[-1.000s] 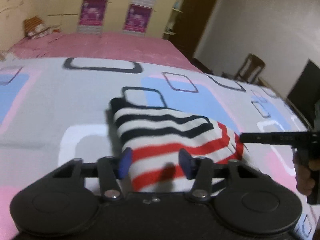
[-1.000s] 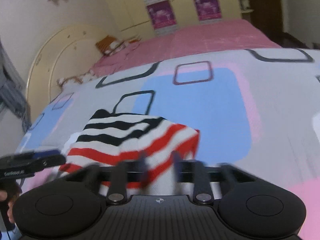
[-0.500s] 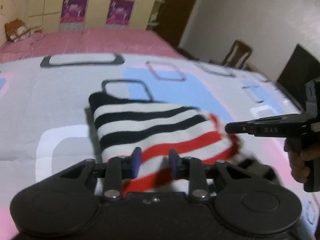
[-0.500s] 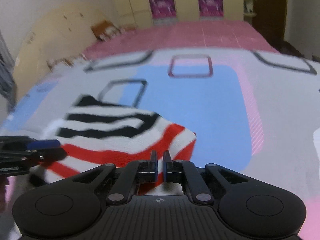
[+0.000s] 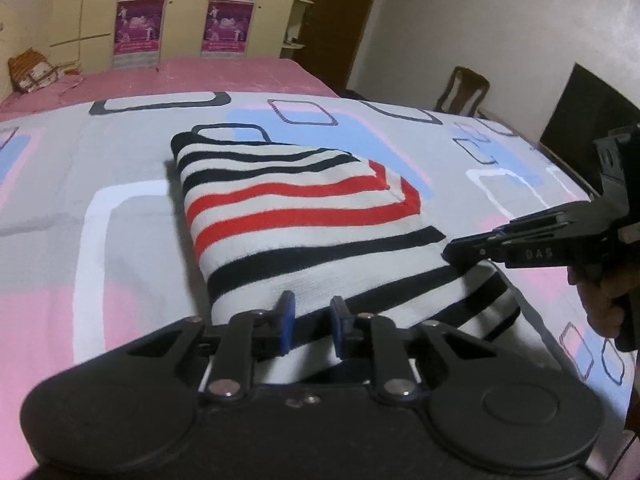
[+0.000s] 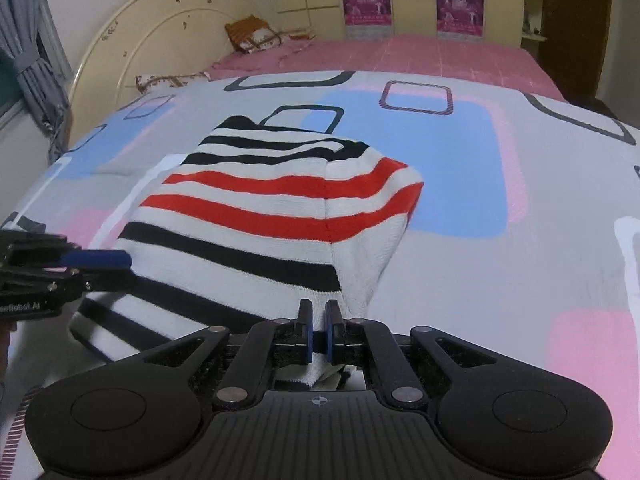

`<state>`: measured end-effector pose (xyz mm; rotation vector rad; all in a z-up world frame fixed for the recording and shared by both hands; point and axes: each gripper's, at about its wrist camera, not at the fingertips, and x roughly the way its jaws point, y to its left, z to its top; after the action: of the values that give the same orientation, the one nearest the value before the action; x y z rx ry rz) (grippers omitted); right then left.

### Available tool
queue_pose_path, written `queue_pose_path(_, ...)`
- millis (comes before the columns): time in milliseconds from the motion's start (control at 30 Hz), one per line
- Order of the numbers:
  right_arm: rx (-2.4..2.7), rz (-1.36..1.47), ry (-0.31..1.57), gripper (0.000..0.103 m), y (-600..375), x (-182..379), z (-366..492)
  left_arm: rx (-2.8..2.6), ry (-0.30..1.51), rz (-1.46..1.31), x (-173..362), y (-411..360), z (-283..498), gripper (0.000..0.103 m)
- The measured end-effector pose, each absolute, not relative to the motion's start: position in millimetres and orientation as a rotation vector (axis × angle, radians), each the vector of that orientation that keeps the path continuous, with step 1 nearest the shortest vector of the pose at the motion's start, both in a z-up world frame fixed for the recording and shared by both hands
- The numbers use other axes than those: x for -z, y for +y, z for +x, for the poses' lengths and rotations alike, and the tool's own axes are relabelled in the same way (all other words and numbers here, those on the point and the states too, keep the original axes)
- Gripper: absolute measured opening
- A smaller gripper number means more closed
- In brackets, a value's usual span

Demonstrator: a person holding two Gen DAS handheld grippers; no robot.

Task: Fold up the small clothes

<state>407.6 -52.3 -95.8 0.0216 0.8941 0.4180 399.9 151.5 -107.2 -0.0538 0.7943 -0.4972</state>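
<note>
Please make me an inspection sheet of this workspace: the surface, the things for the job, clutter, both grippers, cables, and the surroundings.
Surface: bedspread with pink, blue and grey squares, over a bed.
Job's things: one striped garment, partly folded, red and black stripes on white, lying flat.
Clutter: nothing seen on the bedspread near the garment.
Grippers: left gripper closing, near hem between its jaws, pads not yet pressing; right gripper shut on the garment's near edge.
Cables: nothing seen.
Surroundings: pink sheet, headboard, cushion, curtain, wardrobe with posters, chair, dark screen.
</note>
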Motion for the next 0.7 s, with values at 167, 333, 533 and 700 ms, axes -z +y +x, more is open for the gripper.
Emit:
queue_pose_path(167, -0.434, 0.026, 0.863, 0.004, -54, 72, 391, 0.486, 0.803, -0.045, 99, 155, 385, 0.019)
queue_pose_path(333, -0.475, 0.021, 0.901, 0.004, -57, 73, 358, 0.454, 0.835, -0.074, 105, 164, 354, 0.019)
queue_pose_path(533, -0.447, 0.033, 0.958, 0.004, -60, 102, 356, 0.387, 0.845, -0.101, 115, 164, 347, 0.022)
queue_pose_path(700, -0.454, 0.043, 0.954, 0.004, -62, 106, 357, 0.332, 0.842, -0.064, 118, 152, 347, 0.022)
